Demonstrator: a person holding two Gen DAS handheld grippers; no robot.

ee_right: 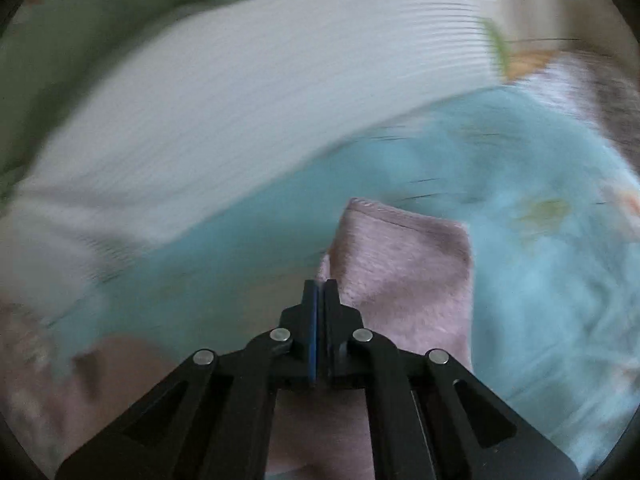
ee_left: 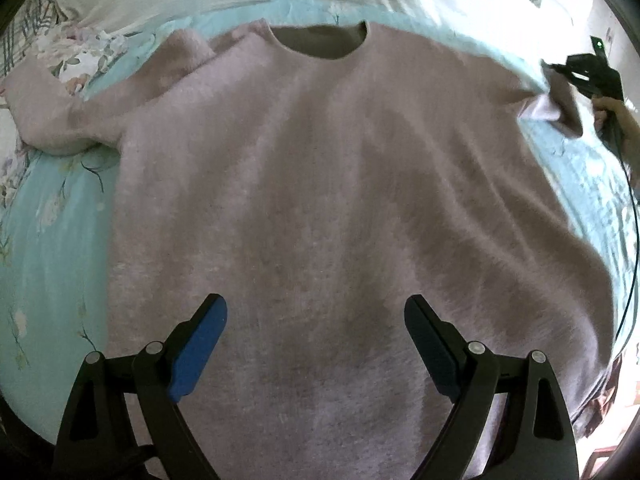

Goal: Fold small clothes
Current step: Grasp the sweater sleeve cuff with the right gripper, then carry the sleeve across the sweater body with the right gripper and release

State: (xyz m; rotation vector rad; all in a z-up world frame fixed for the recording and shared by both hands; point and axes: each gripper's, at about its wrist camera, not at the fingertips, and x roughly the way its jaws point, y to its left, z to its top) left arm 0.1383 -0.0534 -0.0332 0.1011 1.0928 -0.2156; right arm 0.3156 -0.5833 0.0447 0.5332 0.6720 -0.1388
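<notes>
A fuzzy pink sweater [ee_left: 320, 184] lies spread flat on the bed, neckline [ee_left: 318, 40] at the far side. Its left sleeve [ee_left: 52, 116] lies bunched at the far left. My left gripper [ee_left: 316, 312] is open and empty, hovering over the sweater's lower body. My right gripper [ee_right: 320, 282] is shut on the sweater's right sleeve [ee_right: 404, 268] near its cuff, holding it above the bedsheet. In the left wrist view the right gripper [ee_left: 560, 74] shows at the far right, holding the sleeve end [ee_left: 556, 106] raised.
The bed has a light blue floral sheet [ee_left: 52, 240]. A white ribbed blanket [ee_right: 248, 120] lies along the far side, with a green pillow [ee_right: 60, 40] beyond. A black cable [ee_left: 634, 240] hangs from the right gripper.
</notes>
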